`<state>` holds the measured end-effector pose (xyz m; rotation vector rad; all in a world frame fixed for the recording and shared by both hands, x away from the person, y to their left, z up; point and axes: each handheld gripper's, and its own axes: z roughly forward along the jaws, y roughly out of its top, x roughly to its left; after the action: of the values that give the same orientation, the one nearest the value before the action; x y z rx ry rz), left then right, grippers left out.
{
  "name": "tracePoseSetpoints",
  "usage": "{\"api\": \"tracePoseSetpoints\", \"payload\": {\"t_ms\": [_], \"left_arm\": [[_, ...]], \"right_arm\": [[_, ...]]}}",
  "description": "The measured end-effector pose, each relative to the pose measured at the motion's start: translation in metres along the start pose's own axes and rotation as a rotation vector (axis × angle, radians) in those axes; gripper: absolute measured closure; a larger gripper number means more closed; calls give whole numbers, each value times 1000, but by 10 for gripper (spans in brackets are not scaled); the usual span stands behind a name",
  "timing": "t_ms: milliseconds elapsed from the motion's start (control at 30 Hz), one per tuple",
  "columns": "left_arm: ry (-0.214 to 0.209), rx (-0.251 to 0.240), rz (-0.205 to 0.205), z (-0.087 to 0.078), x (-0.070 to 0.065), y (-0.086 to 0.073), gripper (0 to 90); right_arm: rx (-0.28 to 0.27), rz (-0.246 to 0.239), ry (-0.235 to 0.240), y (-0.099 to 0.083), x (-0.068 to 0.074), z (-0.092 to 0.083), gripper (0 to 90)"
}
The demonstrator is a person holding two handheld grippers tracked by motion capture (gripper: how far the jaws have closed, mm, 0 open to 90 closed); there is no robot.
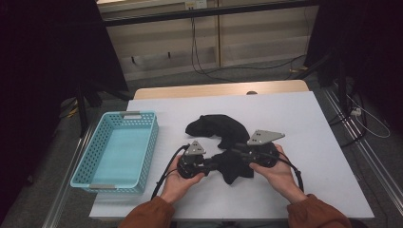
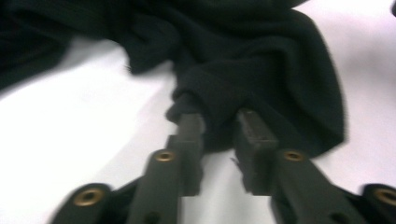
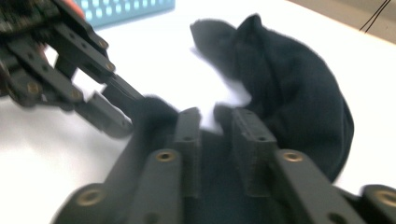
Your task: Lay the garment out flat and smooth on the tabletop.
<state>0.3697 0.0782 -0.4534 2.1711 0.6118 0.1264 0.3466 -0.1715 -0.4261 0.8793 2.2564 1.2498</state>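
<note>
A black cloth (image 1: 216, 127) lies crumpled on the white table (image 1: 294, 118), with its near end lifted between the two hand-held grippers. In the high view my left gripper (image 1: 215, 161) comes at that end from the left and my right gripper (image 1: 237, 151) from the right. The left gripper view has my left gripper (image 2: 219, 121) shut on a bunched fold of the cloth (image 2: 261, 60). My right gripper (image 3: 215, 116) is shut on the cloth (image 3: 289, 93) too, dark fabric filling the space between its jaws. The left gripper (image 3: 133, 112) bites the same end close by.
A light blue perforated basket (image 1: 151, 142) stands on the left part of the table, its corner (image 3: 126, 9) behind the left gripper. Bare white surface lies to the right of the cloth. Cables run along the floor beyond the table's far edge.
</note>
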Motion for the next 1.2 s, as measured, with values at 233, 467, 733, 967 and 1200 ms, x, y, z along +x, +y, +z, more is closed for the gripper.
{"api": "tracePoseSetpoints", "payload": {"t_ms": [233,467,733,967,1200], "left_arm": [[-59,32,-9,3,-12,-1,865],[-100,69,2,-3,-19,-8,874],[-142,46,21,-6,-29,-8,873],[-135,44,18,-7,-27,-8,871],[-101,24,17,-10,-24,-7,718]], "right_arm": [[21,0,35,-7,8,3,634],[99,-38,22,-11,23,22,673],[34,-24,-11,-9,18,4,835],[17,8,-3,-11,12,-5,774],[87,-24,-8,-22,11,-9,853]]}}
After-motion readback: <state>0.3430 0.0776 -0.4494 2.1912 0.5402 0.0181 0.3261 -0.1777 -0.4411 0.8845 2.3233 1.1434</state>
